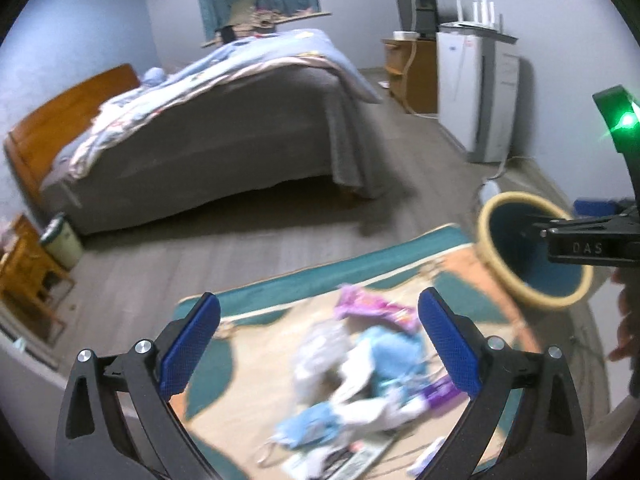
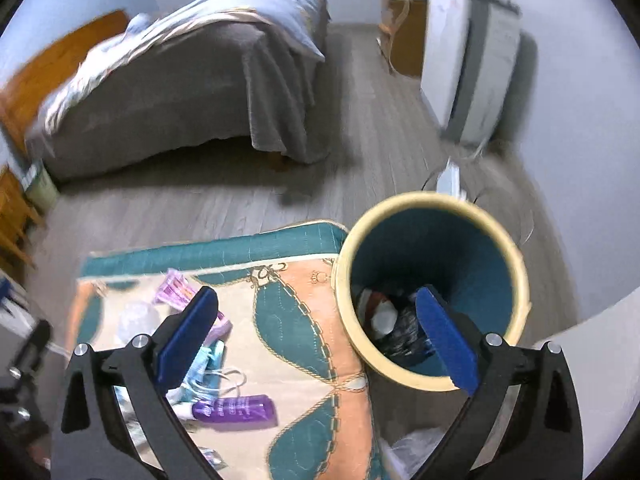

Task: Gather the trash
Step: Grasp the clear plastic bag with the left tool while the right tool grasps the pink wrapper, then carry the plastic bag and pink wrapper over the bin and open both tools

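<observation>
A pile of trash (image 1: 360,376) lies on the patterned rug (image 1: 256,364): blue and white wrappers, a pink packet (image 1: 372,308) and a purple tube. My left gripper (image 1: 320,344) is open and empty above the pile. A yellow-rimmed bin (image 2: 432,284) with a teal inside stands at the rug's right edge and holds dark and white trash (image 2: 396,320). My right gripper (image 2: 316,340) is open and empty over the bin's left rim. A purple bottle (image 2: 236,408) and the pink packet (image 2: 176,288) lie on the rug (image 2: 296,320) to its left. The right gripper's body (image 1: 588,240) reaches over the bin (image 1: 532,252).
A bed (image 1: 200,120) with a grey cover stands behind on the wood floor. A white appliance (image 1: 472,92) and a wooden cabinet (image 1: 408,68) stand by the right wall. A small pale bin (image 1: 62,240) and wooden furniture (image 1: 24,276) are at the left. A clear bag (image 2: 416,444) lies below the yellow-rimmed bin.
</observation>
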`<state>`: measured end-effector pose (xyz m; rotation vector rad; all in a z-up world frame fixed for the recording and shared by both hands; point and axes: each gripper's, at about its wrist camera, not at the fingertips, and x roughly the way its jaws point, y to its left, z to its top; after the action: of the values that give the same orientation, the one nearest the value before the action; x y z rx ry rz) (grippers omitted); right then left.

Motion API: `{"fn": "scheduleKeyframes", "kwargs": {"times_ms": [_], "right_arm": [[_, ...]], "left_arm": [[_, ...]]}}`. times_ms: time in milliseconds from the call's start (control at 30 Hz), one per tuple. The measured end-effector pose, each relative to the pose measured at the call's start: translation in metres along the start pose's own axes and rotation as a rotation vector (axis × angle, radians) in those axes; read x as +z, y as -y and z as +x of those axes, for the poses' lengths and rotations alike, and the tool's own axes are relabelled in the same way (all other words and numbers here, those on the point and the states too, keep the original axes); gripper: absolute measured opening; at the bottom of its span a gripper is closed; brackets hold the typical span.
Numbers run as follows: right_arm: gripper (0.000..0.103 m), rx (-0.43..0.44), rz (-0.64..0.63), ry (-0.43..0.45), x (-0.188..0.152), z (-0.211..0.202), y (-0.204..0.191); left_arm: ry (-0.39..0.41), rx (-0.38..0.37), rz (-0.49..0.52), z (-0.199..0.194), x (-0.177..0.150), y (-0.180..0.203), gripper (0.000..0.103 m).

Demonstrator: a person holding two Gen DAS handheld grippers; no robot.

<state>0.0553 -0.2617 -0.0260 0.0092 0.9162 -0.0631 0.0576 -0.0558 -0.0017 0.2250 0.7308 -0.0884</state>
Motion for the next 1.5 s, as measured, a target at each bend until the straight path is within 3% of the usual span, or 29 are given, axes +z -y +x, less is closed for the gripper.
{"fn": "scheduleKeyframes", "kwargs": {"times_ms": [133, 233, 400, 500, 633, 733, 867, 1067, 1100, 1233, 1267, 1300, 1333, 1367, 1400, 1500], "right_arm": [[0.097, 0.041, -0.017, -0.008, -0.013, -0.006, -0.025], [0.097, 0.038, -0.048, -0.018, -0.015, -0.007, -0.039], [0.097, 0.031, -0.106, 0.027, -0.007, -0.006, -0.062], [0.097, 0.023, -0.161, -0.007, -0.006, 0.014, -0.076], [0.097, 0.097, -0.219, -0.037, -0.004, 0.041, -0.09], [0.096, 0.101, -0.221, -0.109, -0.004, 0.07, -0.094], [0.083, 0.14, -0.233, -0.173, -0.006, 0.104, -0.103], [0.063, 0.196, -0.357, -0.217, -0.021, 0.128, -0.133], [0.062, 0.208, -0.361, -0.222, -0.022, 0.131, -0.137], [0.059, 0.245, -0.366, -0.256, -0.026, 0.144, -0.144], [0.051, 0.245, -0.369, -0.27, -0.028, 0.148, -0.145], [0.038, 0.249, -0.364, -0.286, -0.028, 0.151, -0.144], [0.032, 0.265, -0.349, -0.308, -0.029, 0.155, -0.143], [0.018, 0.275, -0.335, -0.315, -0.028, 0.156, -0.143], [0.011, 0.278, -0.316, -0.312, -0.029, 0.156, -0.141], [0.01, 0.273, -0.303, -0.265, -0.03, 0.143, -0.135]], "left_arm": [[-0.047, -0.029, -0.091, 0.008, -0.024, -0.032, 0.098], [-0.069, 0.016, -0.119, 0.017, -0.036, -0.049, 0.098], [-0.12, 0.044, -0.065, 0.036, -0.049, -0.06, 0.098], [-0.132, 0.041, -0.037, 0.048, -0.054, -0.063, 0.098], [-0.131, 0.032, 0.002, 0.069, -0.058, -0.062, 0.098], [-0.177, -0.004, 0.0, 0.088, -0.061, -0.06, 0.098], [-0.215, -0.031, -0.017, 0.11, -0.066, -0.06, 0.097], [-0.263, -0.098, -0.004, 0.134, -0.076, -0.049, 0.094], [-0.268, -0.098, 0.005, 0.137, -0.077, -0.047, 0.093], [-0.311, -0.152, 0.002, 0.149, -0.084, -0.042, 0.069], [-0.323, -0.168, 0.004, 0.151, -0.086, -0.04, 0.065], [-0.334, -0.179, 0.009, 0.154, -0.086, -0.038, 0.053], [-0.344, -0.188, 0.014, 0.155, -0.087, -0.036, 0.041], [-0.346, -0.193, 0.013, 0.155, -0.087, -0.034, 0.038], [-0.341, -0.196, 0.008, 0.154, -0.086, -0.034, 0.036], [-0.298, -0.2, -0.027, 0.143, -0.086, -0.039, 0.034]]}}
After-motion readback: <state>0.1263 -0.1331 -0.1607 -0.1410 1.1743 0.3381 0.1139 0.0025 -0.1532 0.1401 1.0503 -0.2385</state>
